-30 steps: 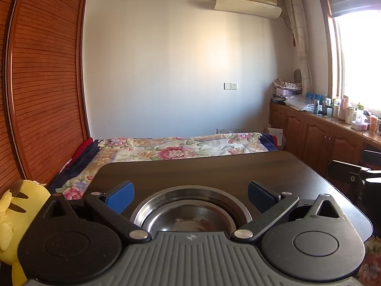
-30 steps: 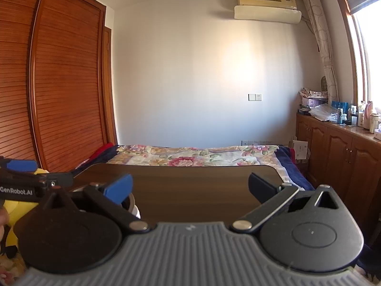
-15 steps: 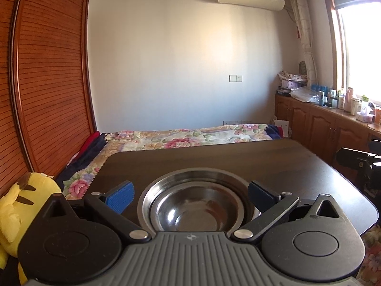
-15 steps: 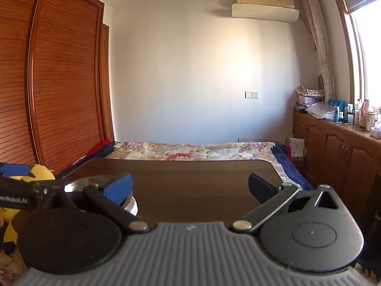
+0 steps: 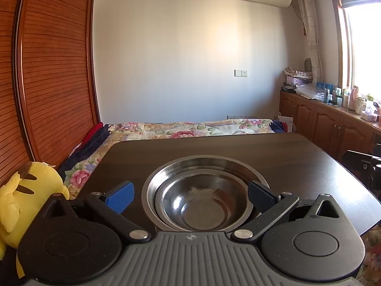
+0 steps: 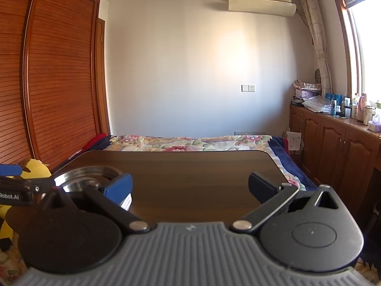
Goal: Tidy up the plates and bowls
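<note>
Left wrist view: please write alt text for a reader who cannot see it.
A stack of nested steel bowls sits on a dark wooden table, between the open jaws of the left gripper. Behind are a floral bed and a white wall; a yellow plush toy sits at left.

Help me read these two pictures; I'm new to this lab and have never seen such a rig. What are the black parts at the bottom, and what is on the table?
No robot arm here: a person holds one two-finger gripper in each hand, and a fisheye camera on each looks forward along its fingers. The black discs and blue-padded fingers at the bottom are the tool itself.

The left wrist view shows the left gripper, open, its fingers either side of a stack of nested steel bowls on the dark wooden table. It holds nothing.

The right wrist view shows the right gripper, also open and empty, over bare tabletop. The same bowls and part of the left gripper appear at its left edge.

Behind are a floral-covered bed and a yellow plush toy.
</note>
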Motion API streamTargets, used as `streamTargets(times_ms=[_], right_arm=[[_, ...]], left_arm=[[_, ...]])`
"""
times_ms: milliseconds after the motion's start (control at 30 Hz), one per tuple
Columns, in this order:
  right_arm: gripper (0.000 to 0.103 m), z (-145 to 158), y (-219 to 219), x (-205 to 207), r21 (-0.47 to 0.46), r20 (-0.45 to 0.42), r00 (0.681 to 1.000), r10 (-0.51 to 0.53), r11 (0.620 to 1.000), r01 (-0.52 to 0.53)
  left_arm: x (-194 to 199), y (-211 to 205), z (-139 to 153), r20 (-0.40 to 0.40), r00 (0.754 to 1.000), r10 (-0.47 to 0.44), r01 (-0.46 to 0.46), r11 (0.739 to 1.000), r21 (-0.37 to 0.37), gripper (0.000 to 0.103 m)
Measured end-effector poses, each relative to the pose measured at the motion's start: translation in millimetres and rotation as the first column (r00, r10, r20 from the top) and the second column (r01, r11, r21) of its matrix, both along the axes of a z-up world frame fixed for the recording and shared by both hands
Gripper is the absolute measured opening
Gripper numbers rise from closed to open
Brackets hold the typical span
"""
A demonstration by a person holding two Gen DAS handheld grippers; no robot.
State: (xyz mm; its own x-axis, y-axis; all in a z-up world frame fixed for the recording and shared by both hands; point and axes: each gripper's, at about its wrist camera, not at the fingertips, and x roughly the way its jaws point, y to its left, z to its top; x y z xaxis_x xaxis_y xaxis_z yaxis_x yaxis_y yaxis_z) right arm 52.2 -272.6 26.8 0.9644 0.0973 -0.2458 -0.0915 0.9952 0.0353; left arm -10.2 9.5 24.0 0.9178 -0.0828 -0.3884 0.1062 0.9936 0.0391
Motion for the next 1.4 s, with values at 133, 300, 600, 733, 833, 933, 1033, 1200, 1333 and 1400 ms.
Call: streamTargets(times_ms=[133,300,600,733,833,933,1033,1200,1333,1400], right_arm=[[0.103,0.8,-1.8,-0.6,0.001,0.001,1.000,-0.001,1.000,0.001],[0.103,1.9,-1.8,-0.3,0.003,0.001,1.000,-0.003,1.000,0.003],[0.103,2.9,-2.2,0.9,0.003,0.001,1.000,-0.006,1.000,0.006],[0.103,3.0,-2.7,0.4,0.002,0.001,1.000,-0.005,1.000,0.005],[0.103,3.2,-3.3,0.5,0.002,0.000,1.000,-0.005,1.000,0.005],[0.103,3.3,-3.4,0.6,0.003,0.000,1.000,-0.005,1.000,0.005],[0.103,3.2,-3.3,0.6,0.001,0.000,1.000,-0.005,1.000,0.005],[0.103,3.2,-4.1,0.7,0.002,-0.002,1.000,-0.005,1.000,0.005],[0.103,3.2,-4.3,1.0,0.004,-0.002,1.000,-0.005,1.000,0.005],[0.103,3.0,-4.1,0.7,0.003,-0.001,1.000,-0.005,1.000,0.005]], left_arm=[[0.0,0.0,0.3,0.000,1.000,0.002,-0.002,1.000,0.000,0.103],[0.1,0.1,0.7,0.001,1.000,0.002,-0.002,1.000,-0.001,0.103],[-0.4,0.1,1.3,0.001,1.000,0.005,-0.005,1.000,-0.002,0.103],[-0.4,0.2,1.2,0.001,1.000,0.005,-0.005,1.000,-0.002,0.103],[-0.3,0.2,1.4,0.001,1.000,0.004,-0.004,1.000,-0.001,0.103],[0.0,0.6,1.4,0.001,1.000,0.004,-0.004,1.000,-0.002,0.103],[-0.3,0.3,1.3,0.001,1.000,0.005,-0.005,1.000,-0.002,0.103],[-0.2,0.4,1.4,0.001,1.000,0.004,-0.004,1.000,-0.002,0.103],[-0.2,0.4,1.4,0.001,1.000,0.004,-0.004,1.000,-0.002,0.103],[-0.2,0.4,1.5,0.001,1.000,0.004,-0.004,1.000,-0.001,0.103]])
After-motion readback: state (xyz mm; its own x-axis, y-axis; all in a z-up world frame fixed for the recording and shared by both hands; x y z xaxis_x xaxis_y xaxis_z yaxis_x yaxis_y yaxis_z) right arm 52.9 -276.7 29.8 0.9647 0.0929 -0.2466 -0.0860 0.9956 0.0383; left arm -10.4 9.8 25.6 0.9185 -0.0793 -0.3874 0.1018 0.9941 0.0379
